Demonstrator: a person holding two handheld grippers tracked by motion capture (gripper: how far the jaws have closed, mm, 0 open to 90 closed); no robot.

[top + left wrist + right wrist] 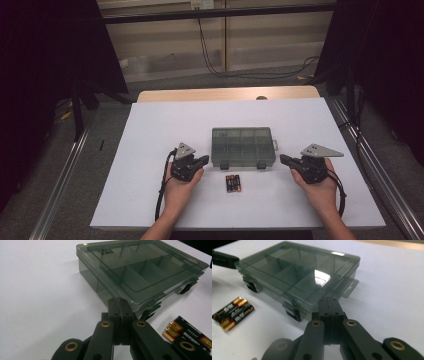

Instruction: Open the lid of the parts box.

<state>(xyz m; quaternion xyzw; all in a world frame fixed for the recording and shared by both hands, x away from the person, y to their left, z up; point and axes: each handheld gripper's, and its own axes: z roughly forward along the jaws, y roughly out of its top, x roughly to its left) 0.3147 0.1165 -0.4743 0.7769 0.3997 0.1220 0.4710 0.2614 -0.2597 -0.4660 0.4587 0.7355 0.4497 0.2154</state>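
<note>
Lying shut on the white sheet (pixel 150 150), the box (pixel 243 146) of smoky clear plastic sits near the middle of the table (pixel 227 94), its lid down and its dividers showing through. Two dark latches stand on its near edge, the side toward the person. Just in front of that edge, apart from it, three batteries (pixel 233 183) lie side by side, touching one another.

The left gripper (pixel 203 160) rests low at the box's left near corner, tips just beside it; whether they touch the plastic cannot be told. In the left gripper view its jaws are pressed together with nothing between them, the box (pixel 140 270) rising right ahead of the tips and the batteries (pixel 186 333) off to the lower right.

The right gripper (pixel 283 159) mirrors it at the box's right near corner, close to the wall. In the right gripper view its jaws are likewise pressed together and empty, pointing at the box (pixel 297 275) near one latch, with the batteries (pixel 233 312) farther off at the left.

Each gripper is held in a hand coming in from the near side, the left hand (pixel 181 184) and right hand (pixel 317 187) well apart, the box and batteries between them.
</note>
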